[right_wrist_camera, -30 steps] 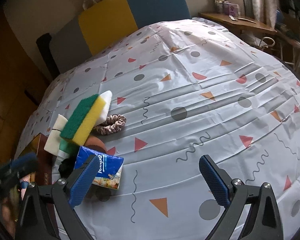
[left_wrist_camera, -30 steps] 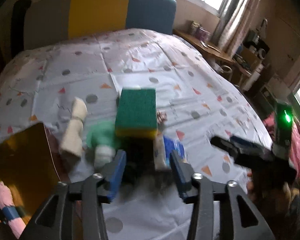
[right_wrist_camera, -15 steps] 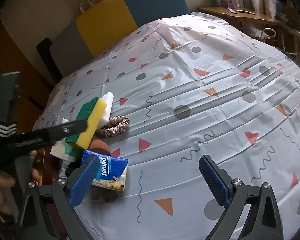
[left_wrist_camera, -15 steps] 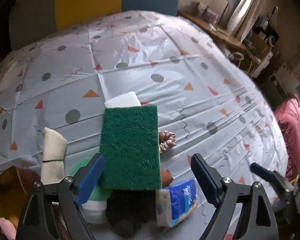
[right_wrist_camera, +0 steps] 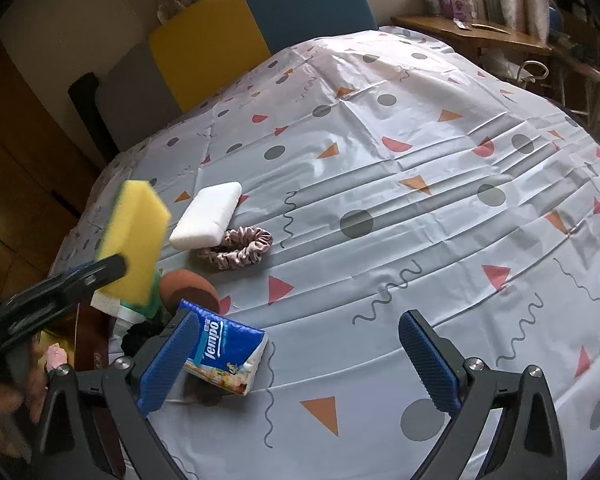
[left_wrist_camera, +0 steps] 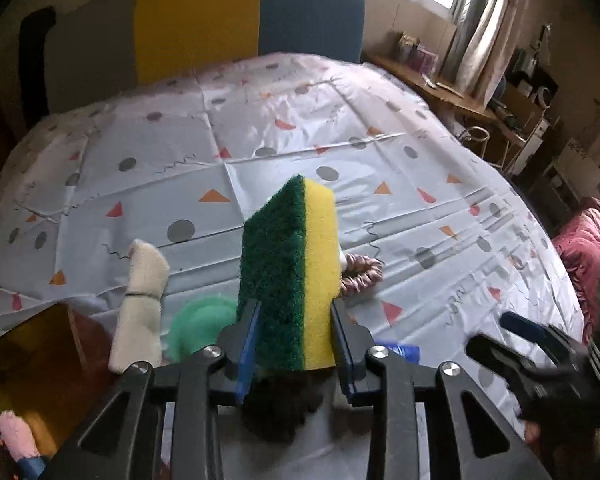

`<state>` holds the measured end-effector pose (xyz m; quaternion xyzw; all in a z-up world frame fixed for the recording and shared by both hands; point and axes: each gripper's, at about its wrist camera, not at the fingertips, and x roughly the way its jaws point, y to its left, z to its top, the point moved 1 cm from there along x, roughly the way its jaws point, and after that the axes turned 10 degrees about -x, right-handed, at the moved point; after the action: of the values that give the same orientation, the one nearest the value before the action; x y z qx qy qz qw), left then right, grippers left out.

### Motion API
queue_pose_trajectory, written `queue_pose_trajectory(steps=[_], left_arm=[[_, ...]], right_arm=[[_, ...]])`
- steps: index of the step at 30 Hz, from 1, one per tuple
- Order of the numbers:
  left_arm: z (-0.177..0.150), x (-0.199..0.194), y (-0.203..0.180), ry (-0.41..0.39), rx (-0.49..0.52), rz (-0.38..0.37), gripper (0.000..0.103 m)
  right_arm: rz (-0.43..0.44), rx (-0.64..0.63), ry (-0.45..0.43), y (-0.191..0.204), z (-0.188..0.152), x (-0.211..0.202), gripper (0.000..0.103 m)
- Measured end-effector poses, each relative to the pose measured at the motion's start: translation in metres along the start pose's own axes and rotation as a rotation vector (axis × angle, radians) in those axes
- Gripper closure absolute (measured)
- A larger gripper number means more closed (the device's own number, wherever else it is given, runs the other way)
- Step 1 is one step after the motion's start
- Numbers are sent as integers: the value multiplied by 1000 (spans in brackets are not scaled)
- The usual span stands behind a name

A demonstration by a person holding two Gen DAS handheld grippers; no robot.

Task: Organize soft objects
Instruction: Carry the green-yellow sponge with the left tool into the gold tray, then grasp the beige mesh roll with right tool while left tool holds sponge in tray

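Left gripper (left_wrist_camera: 294,344) clamping sponge (left_wrist_camera: 290,276) on its broad faces, jaws having just been closing; sponge lifting clear of table's left edge; light, squashy, scourer face giving pads bite; right gripper (right_wrist_camera: 296,360) hovering with jaws apart, empty, over tissue pack (right_wrist_camera: 226,354); farther in, scrunchie (right_wrist_camera: 242,246), white foam block (right_wrist_camera: 206,216) lying touching.

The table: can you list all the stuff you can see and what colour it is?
sponge: 1, green and yellow, in left gripper
white block: 1, white, on tablecloth
scrunchie: 1, pink, beside white block
tissue pack: 1, blue, near edge
rolled cloth: 1, cream, left
green puff: 1, mint, beside sponge
tablecloth: 1, grey, patterned
chair: 1, yellow, blue
left gripper: clamps sponge
right gripper: open, empty
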<state>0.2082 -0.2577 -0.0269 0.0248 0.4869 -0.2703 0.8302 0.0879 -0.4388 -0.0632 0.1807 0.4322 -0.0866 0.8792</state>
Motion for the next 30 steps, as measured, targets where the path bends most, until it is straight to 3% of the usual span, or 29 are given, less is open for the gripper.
queue_pose_trajectory(steps=[10,14,23,30], left_arm=[[-50,-77,6,-108,-26,-71,70],[-73,-110,23,-145,-99,-116,70],[-125,-156,74,-194,-223,-70,70],[-151,-172,111,-225,-311,-35,70]], right_arm=[[-19,-29,-14,3,-1,-3,2],[7,-43,-20,8,-2,-4,2],[131,-146,-56,42,-3,-11,3],[228,-188,1,101,11,12,31]])
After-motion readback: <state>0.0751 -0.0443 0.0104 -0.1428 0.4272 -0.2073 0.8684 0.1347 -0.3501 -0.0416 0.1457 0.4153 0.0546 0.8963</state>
